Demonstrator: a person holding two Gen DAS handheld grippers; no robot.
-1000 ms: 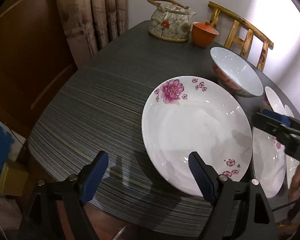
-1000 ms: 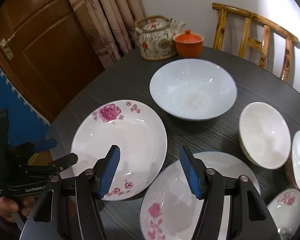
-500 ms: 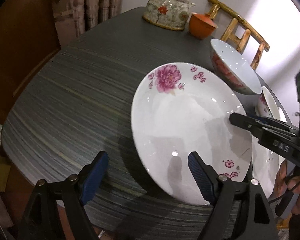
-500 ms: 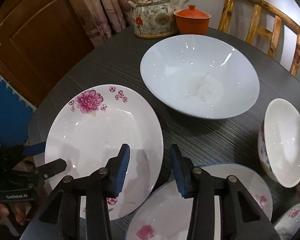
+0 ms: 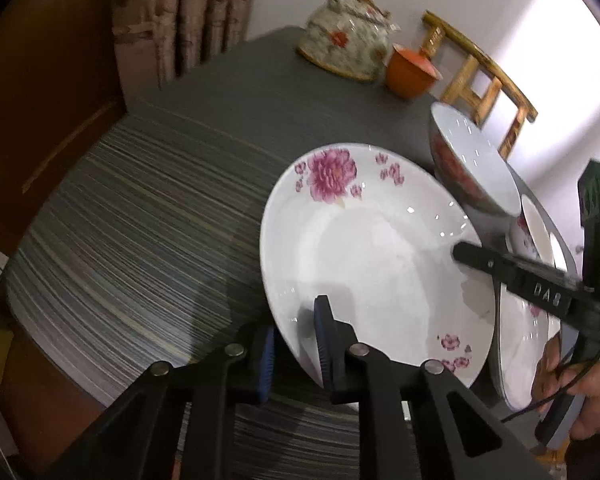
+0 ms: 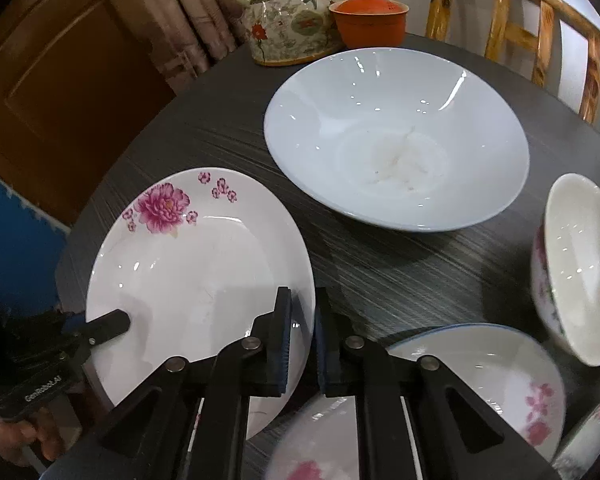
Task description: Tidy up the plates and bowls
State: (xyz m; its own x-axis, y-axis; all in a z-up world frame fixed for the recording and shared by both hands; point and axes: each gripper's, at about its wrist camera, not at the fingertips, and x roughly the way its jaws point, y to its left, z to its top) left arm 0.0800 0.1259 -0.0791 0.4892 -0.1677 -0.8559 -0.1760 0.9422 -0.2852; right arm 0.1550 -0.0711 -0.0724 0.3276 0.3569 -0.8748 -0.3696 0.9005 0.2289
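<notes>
plate [image 6: 188,276]: glazed ceramic, glossy white, pink flower print
big bowl [image 6: 396,136]: glazed ceramic, glossy, pale
table [image 5: 148,208]: matt dark top, fine streaky grain
teapot [image 6: 288,24]: glossy patterned ceramic
lidded cup [image 6: 370,18]: orange, satin glaze
chair [image 6: 540,24]: varnished wood
curtain [image 5: 188,16]: cloth
gripper pads [image 6: 284,340]: blue, ribbed

Two close downward views, seemingly opposed

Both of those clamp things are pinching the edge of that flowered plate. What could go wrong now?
The flowered plate is held only at its rim, by the left gripper, whose jaws are closing, and the right gripper. If either slips, it could drop onto the table. Lifted unevenly, it might knock the big white bowl or the plate beside it.
</notes>
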